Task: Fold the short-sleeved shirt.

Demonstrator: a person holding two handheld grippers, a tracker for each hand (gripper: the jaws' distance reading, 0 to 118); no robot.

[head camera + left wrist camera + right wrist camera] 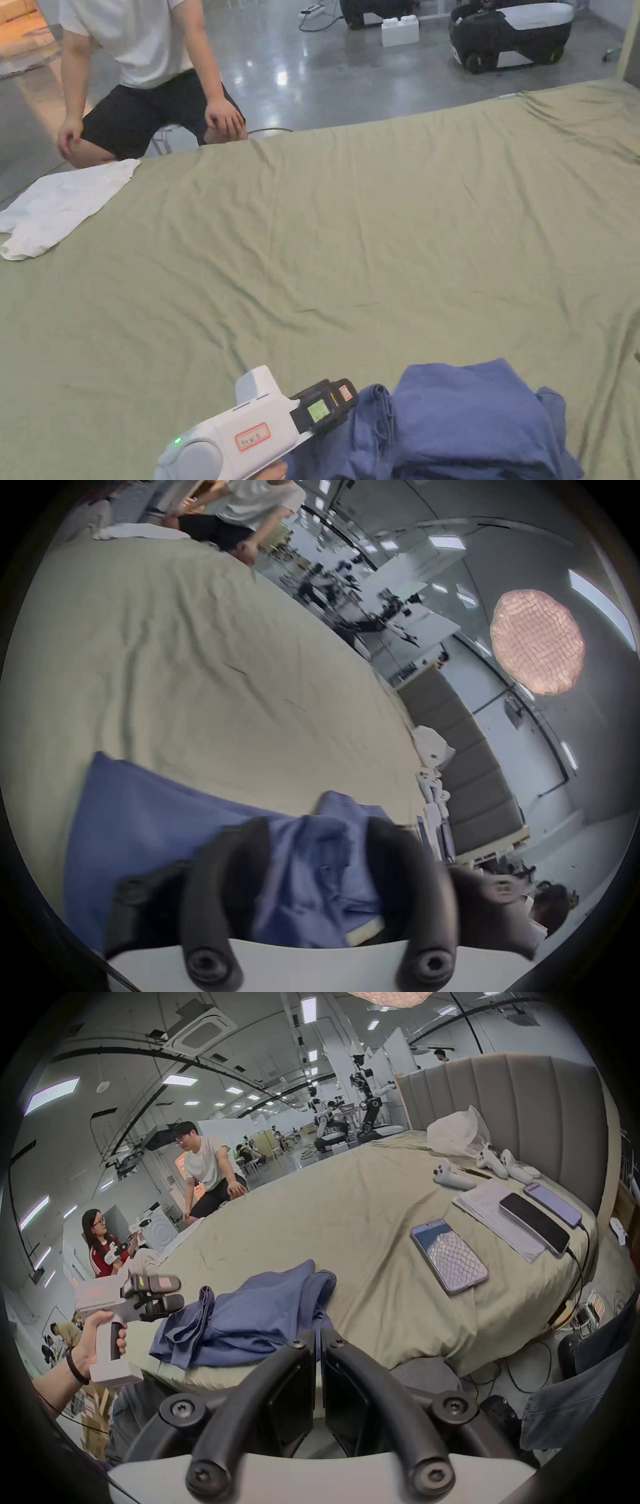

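The bed (375, 237), spread with an olive sheet, takes up nearly the whole head view. On its far left corner lies a white garment (59, 203), and a person (144, 69) in a white top sits beyond the far edge. Toward the headboard, in the right gripper view, three phones (449, 1255) and some papers rest on the sheet, well apart from the work.

The shirt (462, 425) — blue, bunched and layered on itself — sits at the near edge of the bed, not yet laid flat.

The left hand-held gripper (318, 871) is at the shirt's left side. In its own view the jaws stand apart with blue cloth between them; whether the pads already touch the cloth I cannot tell, since that picture is blurred. The right hand-held gripper (318, 1342) hangs off the near edge, its jaws drawn together on nothing, close to the shirt but apart from it.

The step looks like taking hold so the shirt can be opened out. To do it well, I would pinch a single layer at a seam or hem rather than a bunch — a thick bite would lift the whole heap. The right gripper should open and take a matching edge, and both should then draw the cloth toward the bare middle of the bed, clear of the phones.
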